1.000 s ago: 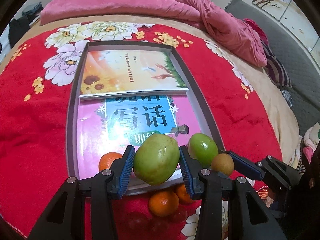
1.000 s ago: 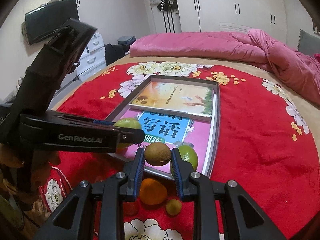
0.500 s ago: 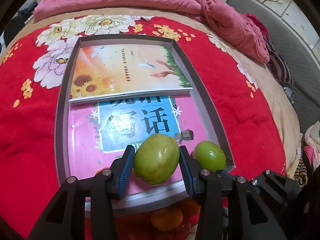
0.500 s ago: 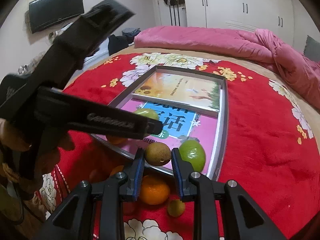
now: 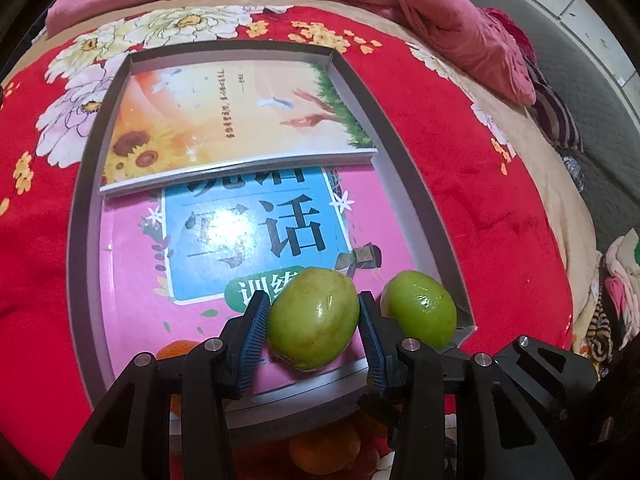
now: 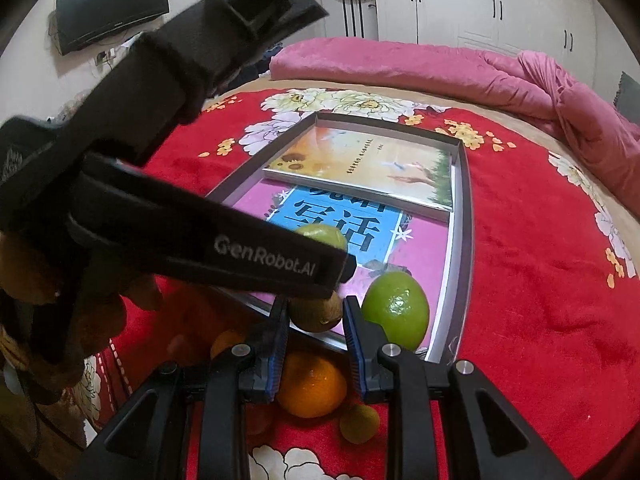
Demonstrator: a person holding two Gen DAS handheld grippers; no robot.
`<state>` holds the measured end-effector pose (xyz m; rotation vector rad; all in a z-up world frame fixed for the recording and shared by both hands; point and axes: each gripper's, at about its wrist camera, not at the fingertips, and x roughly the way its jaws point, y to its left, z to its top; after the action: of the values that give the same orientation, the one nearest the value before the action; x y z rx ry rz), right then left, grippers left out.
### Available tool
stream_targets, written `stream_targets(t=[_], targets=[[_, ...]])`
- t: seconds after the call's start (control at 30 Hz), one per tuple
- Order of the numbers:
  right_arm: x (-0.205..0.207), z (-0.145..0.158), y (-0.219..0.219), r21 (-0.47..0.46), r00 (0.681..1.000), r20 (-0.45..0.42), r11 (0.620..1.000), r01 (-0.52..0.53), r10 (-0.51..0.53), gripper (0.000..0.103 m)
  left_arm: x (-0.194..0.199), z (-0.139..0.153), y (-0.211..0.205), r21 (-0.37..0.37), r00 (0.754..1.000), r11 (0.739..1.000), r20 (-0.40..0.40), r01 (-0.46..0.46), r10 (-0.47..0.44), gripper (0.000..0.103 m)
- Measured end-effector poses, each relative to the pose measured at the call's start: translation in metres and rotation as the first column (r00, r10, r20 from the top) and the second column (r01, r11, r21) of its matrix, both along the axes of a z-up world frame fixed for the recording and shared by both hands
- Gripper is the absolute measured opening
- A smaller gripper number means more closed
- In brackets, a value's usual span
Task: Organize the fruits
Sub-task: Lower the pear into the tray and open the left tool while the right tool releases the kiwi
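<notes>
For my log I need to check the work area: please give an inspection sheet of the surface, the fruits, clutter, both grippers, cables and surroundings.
Surface: red flowered blanket on a bed.
Job's things: grey tray with two books; green fruit in its near right corner; orange and small yellow-green fruit on the blanket.
Clutter: nothing seen.
Grippers: left gripper shut on a large green fruit; right gripper shut on a brown fruit.
Cables: some below the wall TV.
Surroundings: pink quilt, white wardrobe.
</notes>
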<state>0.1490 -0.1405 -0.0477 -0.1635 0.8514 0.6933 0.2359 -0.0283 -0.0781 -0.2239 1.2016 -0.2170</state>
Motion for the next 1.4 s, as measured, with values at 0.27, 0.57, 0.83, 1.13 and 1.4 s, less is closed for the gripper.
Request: stream_targets(t=[0.27,0.57,0.83,1.13,1.4], targets=[[0.002,0.0,-0.001,-0.002,1.0,-0.003,1.0,0.004,-0.004,0.028,0.001,0.0,0.0,-0.001,1.0,1.0,0.002,-0.004,0.004,0.046],[0.001,0.0,0.0,0.0,1.0,-0.008,1.0,0.009,-0.009,0.028,0.001,-0.001,0.001,-0.003,1.0,1.0,0.001,-0.005,0.005,0.046],[0.002,0.001,-0.003,0.009,1.0,-0.014,1.0,0.017,-0.017,0.028,-0.001,0.0,0.001,-0.002,1.0,1.0,0.006,0.001,-0.001,0.046],[-0.003,0.005,-0.007,0.025,1.0,0.003,1.0,0.013,-0.013,0.036,-0.003,0.0,0.001,-0.003,1.0,1.0,0.003,-0.001,0.001,0.048],[-0.006,0.011,-0.013,0.039,1.0,0.018,0.999,0.022,-0.022,0.04,-0.004,-0.001,0.003,-0.004,1.0,1.0,-0.003,-0.005,0.005,0.05]])
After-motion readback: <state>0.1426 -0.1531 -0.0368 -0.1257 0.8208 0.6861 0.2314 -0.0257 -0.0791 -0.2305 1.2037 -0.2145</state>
